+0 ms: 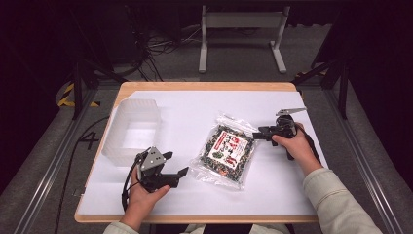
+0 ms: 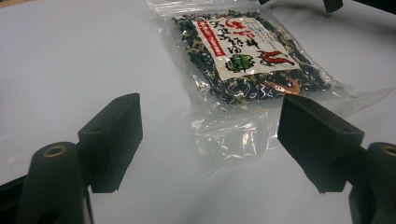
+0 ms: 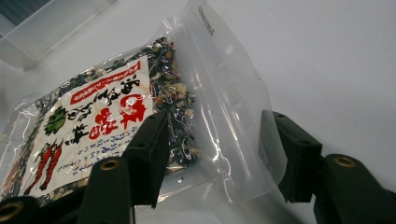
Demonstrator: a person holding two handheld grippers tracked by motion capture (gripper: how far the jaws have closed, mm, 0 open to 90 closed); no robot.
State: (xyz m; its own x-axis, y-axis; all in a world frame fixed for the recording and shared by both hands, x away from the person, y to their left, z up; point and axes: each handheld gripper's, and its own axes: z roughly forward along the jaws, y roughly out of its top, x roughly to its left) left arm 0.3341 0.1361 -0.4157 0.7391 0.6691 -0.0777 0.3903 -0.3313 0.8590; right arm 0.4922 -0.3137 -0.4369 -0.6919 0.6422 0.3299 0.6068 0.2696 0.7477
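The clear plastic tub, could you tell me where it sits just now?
In the high view the tub stands at the table's left side, beyond the left gripper and left of the snack bag.

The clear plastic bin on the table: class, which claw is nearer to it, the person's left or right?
Left. The left claw is open just in front of the clear plastic bin; the right claw is across the table, at the snack bag's far corner.

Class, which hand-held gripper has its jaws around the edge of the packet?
The right hand-held gripper: its open jaws straddle the packet's clear edge. The left hand-held gripper sits apart.
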